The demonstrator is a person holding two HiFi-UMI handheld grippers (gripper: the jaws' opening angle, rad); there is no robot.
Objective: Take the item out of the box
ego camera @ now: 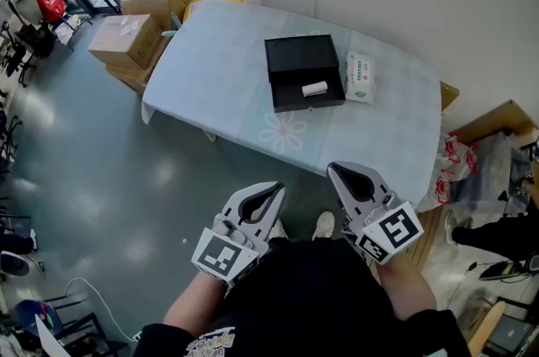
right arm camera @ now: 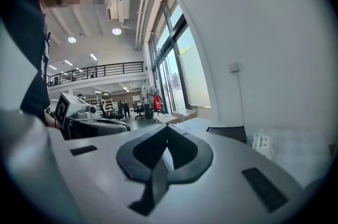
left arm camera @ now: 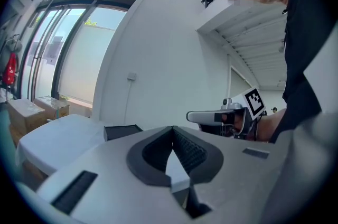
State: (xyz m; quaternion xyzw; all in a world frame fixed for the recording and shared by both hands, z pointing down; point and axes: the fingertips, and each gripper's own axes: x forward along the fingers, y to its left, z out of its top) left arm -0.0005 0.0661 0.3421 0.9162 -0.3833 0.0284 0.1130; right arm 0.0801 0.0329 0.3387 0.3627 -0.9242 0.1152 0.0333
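Nothing taken out yet: both claws are empty and well short of the box.

The black box [ego camera: 282, 98] lies open on the worktop [ego camera: 210, 69], with the small white roll [ego camera: 315, 88] untouched inside its near tray. A white packet [ego camera: 360, 77] lies just beside the box on the right. The left claw [ego camera: 276, 190] and right claw [ego camera: 333, 169] hover close to the person's body, off the worktop's near edge, each with its jaws together and nothing between them. The whole job looks to be left: reach in, open a claw, clamp the roll and lift it clear.
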